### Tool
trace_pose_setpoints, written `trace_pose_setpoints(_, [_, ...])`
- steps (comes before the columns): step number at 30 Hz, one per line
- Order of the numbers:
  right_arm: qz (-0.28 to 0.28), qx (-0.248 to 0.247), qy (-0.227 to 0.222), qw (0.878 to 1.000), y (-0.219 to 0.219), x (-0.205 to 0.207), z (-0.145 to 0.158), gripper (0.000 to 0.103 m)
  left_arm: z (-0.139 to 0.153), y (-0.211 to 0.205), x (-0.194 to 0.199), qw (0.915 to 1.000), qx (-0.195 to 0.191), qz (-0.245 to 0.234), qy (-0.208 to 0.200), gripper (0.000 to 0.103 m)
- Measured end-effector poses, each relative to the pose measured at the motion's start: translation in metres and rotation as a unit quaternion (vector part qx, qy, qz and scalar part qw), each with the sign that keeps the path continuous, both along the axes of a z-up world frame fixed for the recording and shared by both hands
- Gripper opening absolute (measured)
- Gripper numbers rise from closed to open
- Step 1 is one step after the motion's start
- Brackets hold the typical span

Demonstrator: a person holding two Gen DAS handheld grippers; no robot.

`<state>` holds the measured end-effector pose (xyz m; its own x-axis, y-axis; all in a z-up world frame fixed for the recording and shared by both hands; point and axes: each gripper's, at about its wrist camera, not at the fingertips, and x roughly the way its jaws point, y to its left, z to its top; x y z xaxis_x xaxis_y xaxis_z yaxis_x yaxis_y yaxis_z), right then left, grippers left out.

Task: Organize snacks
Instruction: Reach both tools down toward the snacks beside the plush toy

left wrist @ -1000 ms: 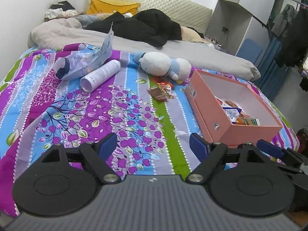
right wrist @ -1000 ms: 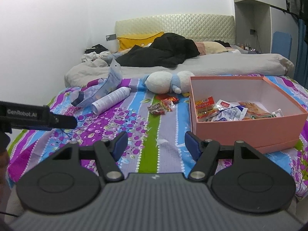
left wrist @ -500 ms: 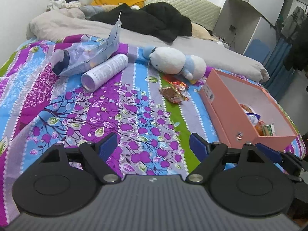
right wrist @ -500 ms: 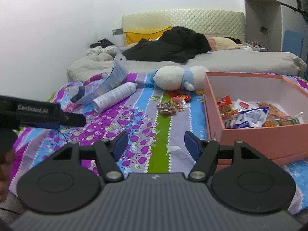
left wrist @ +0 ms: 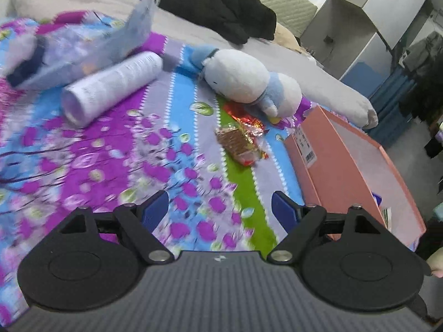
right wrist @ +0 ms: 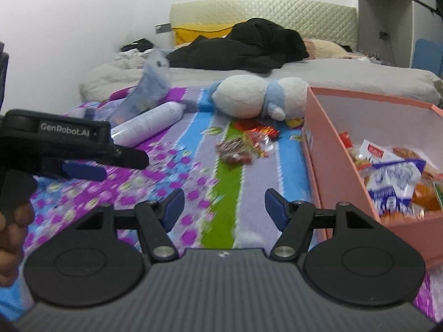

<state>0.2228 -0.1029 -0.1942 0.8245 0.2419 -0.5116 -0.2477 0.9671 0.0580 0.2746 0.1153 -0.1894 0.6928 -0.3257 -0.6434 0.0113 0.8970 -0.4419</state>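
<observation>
Snack packets [left wrist: 239, 144]: loose cluster on the striped bedspread [left wrist: 110, 149], ahead of both grippers, slightly right of the left gripper [left wrist: 220, 210]. Brown packet's long axis seems to run away from the camera; blur hampers this. Left gripper wide, empty. White cylinder [left wrist: 110, 85] far left, plush toy [left wrist: 249, 83] just behind snacks. Pink box [right wrist: 326, 149] right, holding packets. Right gripper [right wrist: 224, 207] narrower, empty, about as near. Path clear.
</observation>
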Motion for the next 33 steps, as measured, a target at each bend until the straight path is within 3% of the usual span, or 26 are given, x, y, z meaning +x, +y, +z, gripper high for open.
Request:
trace_pose_setpoints(6, [-0.026, 0.000, -0.019, 0.999, 0.007, 0.053, -0.003, 0.063, -0.029, 0.007, 0.066, 0.9950, -0.099, -0.004, 0.013, 0.074])
trace_pose_setpoints(12, [-0.070, -0.009, -0.015, 0.997, 0.010, 0.104, -0.007, 0.060, -0.067, 0.013, 0.120, 0.9810, -0.184, 0.003, 0.060, 0.059])
trace_pose_setpoints(17, [-0.094, 0.012, -0.002, 0.996, 0.008, 0.137, -0.012, 0.060, -0.095, 0.014, 0.139, 0.9659, -0.243, 0.005, 0.088, 0.055])
trace_pose_setpoints(28, [-0.120, 0.029, 0.054, 0.991, 0.013, 0.213, -0.032, 0.060, -0.108, 0.009, 0.157, 0.9488, -0.299, -0.001, 0.101, 0.055])
trace_pose_setpoints(33, [-0.140, 0.026, 0.087, 0.986, 0.014, 0.239, -0.042, 0.059, -0.102, 0.001, 0.162, 0.9569, -0.271, 0.001, 0.106, 0.051])
